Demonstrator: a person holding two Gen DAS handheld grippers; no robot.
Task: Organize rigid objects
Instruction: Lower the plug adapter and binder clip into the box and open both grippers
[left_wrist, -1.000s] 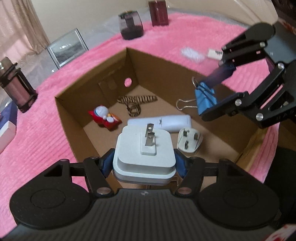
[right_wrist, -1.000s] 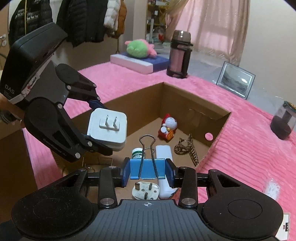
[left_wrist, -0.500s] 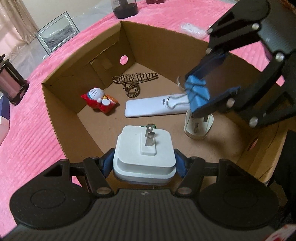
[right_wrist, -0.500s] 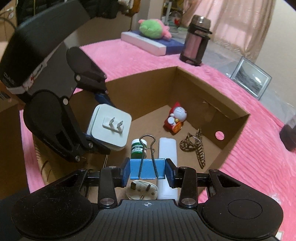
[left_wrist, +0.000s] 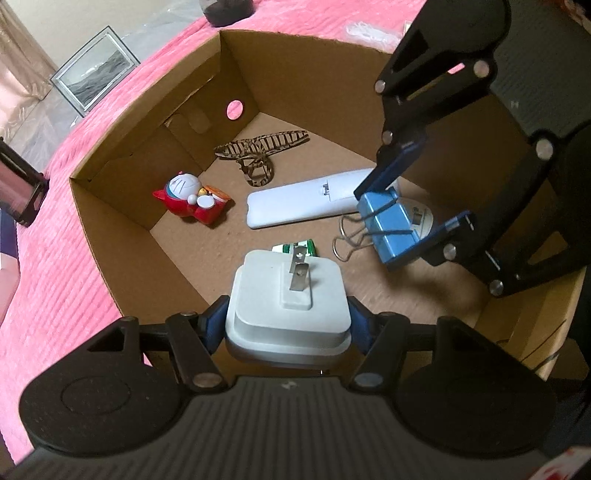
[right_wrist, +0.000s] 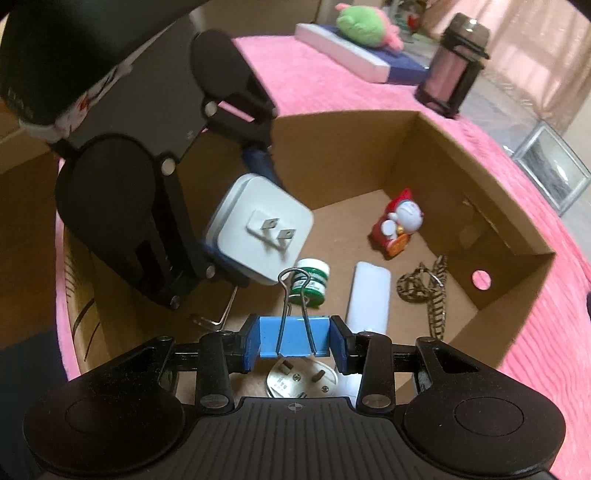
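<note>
Both grippers have dropped lower into the cardboard box (left_wrist: 122, 206) on the pink bed cover (left_wrist: 48, 266): left gripper (left_wrist: 288, 321) jaws grasping the white charger (left_wrist: 288, 314), right gripper (right_wrist: 293, 341) jaws clenched on the blue binder clip (right_wrist: 293, 338).

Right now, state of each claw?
Left claw: closed on the white charger, held over the cardboard box.
Right claw: closed on the blue binder clip, also over the box.

Left gripper (left_wrist: 288, 314) pitched steeply down, blue pads clamped on both sides of white plug adapter (left_wrist: 288, 306), prongs facing 12 o'clock. Right gripper (right_wrist: 294, 338) also angled down, pads pinching blue binder clip (right_wrist: 293, 336) at both ends, wire handles toward 12 o'clock.
</note>
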